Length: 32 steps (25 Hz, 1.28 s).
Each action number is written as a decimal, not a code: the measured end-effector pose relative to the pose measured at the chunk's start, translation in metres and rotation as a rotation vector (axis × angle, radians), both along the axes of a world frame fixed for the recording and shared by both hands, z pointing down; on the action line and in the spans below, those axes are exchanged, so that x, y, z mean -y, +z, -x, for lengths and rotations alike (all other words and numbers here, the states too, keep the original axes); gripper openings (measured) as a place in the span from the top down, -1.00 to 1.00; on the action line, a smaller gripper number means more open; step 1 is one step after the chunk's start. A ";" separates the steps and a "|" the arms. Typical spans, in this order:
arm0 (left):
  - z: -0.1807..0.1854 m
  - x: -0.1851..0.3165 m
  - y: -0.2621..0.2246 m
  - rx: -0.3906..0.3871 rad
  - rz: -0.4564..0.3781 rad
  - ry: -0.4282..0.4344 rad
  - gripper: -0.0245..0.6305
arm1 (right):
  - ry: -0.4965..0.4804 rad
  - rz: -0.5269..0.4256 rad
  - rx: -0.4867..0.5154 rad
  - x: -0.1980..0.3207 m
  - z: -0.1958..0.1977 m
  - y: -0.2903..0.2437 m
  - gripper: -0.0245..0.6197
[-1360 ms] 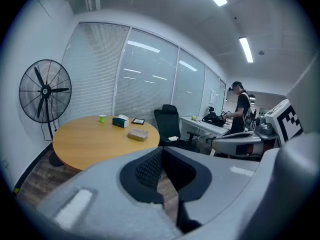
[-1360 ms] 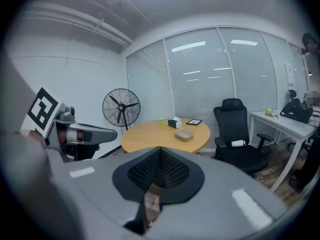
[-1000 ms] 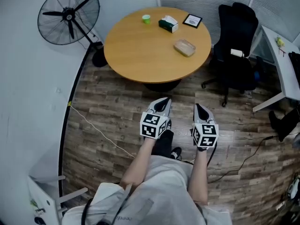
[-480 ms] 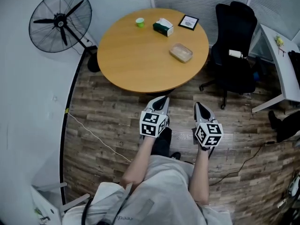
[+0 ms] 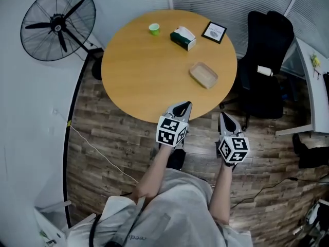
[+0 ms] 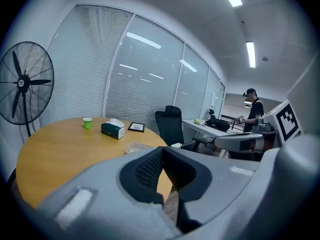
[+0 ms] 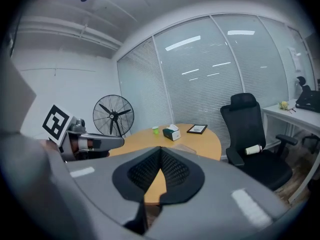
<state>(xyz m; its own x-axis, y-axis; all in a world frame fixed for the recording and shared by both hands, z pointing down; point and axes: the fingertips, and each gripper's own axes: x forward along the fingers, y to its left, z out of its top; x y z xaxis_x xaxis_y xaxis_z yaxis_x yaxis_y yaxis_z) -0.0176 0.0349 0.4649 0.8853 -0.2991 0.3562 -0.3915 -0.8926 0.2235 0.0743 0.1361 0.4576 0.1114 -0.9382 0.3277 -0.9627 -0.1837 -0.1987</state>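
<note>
A round wooden table stands just ahead of me. On it are a small green cup, a green tissue box, a framed picture and a clear shallow container. My left gripper is shut and empty, its tip over the table's near edge. My right gripper is shut and empty too, just off the rim over the floor. In the left gripper view the left gripper points across the table. In the right gripper view the right gripper faces the table, with the left gripper at its left.
A standing fan is left of the table by the wall. A black office chair stands to the right, and a white desk beyond it. A cable lies on the wooden floor. A person stands far off.
Both grippers have come forward to the table's near edge, so the table looks larger and closer. Both have stayed shut and empty.
</note>
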 end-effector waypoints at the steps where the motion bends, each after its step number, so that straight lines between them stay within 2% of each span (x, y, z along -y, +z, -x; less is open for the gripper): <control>1: -0.007 0.011 0.003 0.004 0.005 0.011 0.91 | -0.002 0.009 -0.006 0.013 -0.006 0.002 0.93; 9: -0.050 0.077 0.035 0.034 0.071 0.084 0.91 | -0.046 0.119 -0.082 0.093 -0.040 0.028 0.92; 14: -0.065 0.097 0.054 0.065 0.082 0.124 0.91 | -0.126 0.181 -0.167 0.125 -0.045 0.043 0.92; 19: -0.077 0.105 0.074 0.098 0.114 0.099 0.91 | -0.250 0.228 -0.264 0.155 -0.065 0.049 0.92; 24: -0.092 0.114 0.097 0.146 0.140 0.036 0.91 | -0.381 0.250 -0.345 0.183 -0.091 0.064 0.92; 32: -0.109 0.109 0.125 0.245 0.168 -0.035 0.91 | -0.692 0.362 -0.514 0.182 -0.092 0.124 0.92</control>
